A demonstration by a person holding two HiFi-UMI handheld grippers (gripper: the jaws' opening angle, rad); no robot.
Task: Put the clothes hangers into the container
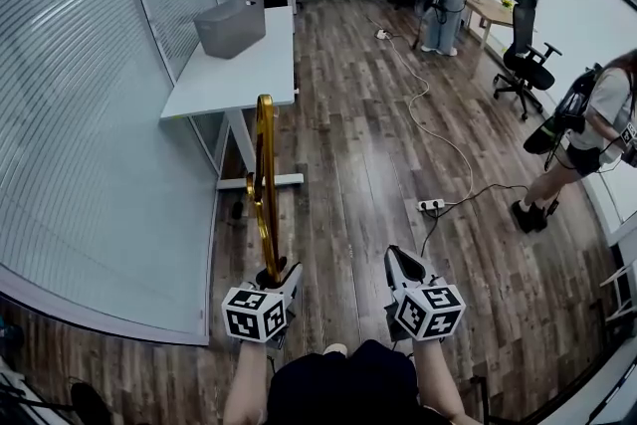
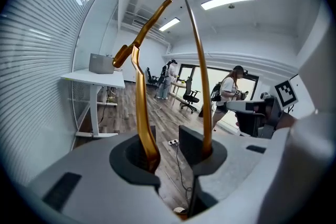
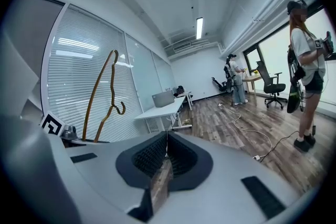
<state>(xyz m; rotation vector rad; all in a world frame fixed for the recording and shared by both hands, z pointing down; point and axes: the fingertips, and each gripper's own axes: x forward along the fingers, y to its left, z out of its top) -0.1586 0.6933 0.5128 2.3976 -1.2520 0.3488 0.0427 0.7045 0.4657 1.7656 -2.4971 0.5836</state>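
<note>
While the container (image 1: 230, 25) stands far off on the table (image 1: 249, 75) at the upper left of the head view, the hanger (image 1: 264, 169) is nowhere near it. It rises from the left gripper (image 1: 277, 276) at the lower middle of the frame. That gripper's jaws are closed on the hanger's lower part, each gold arm seated in a jaw notch, so the hook end points away from the jaws. Held this way it probably carries without swinging and can go into the container hook-first. The right gripper (image 1: 404, 261), lower right of centre, has its jaws together on nothing — likely kept free to help. Bare floor (image 1: 348, 164) lies between the person and the table, so walking over looks like the step in hand.
</note>
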